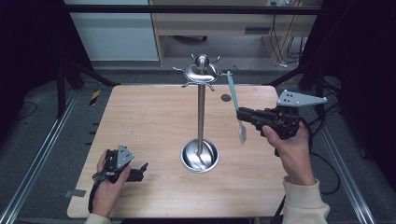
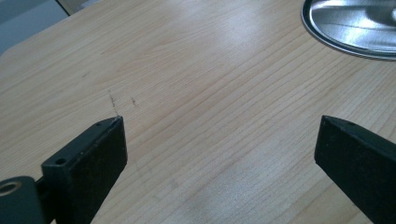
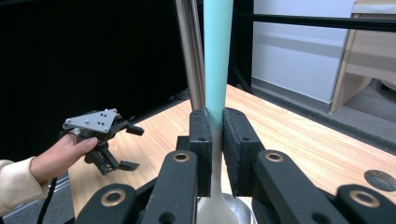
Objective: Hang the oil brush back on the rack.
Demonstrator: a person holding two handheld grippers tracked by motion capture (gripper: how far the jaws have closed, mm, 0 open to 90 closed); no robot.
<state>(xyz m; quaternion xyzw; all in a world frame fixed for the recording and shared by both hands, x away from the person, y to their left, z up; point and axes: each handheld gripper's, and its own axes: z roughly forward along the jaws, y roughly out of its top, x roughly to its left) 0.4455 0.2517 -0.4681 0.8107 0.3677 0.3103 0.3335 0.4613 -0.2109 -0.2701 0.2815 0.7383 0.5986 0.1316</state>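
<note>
A steel utensil stand rises from the table's middle: a thin pole on a round dish base, topped by a hook crown. My right gripper is shut on a utensil with a teal handle and a pale spoon-like end, held upright to the right of the pole, handle tip near the crown. In the right gripper view the jaws clamp the teal handle beside the pole. My left gripper rests low at the table's front left, open, its fingers bare over wood.
The wooden table has a small round grommet behind the stand. The stand's base rim lies just ahead of the left gripper. Metal frame rails run along both sides, with dark curtains and a wooden desk beyond.
</note>
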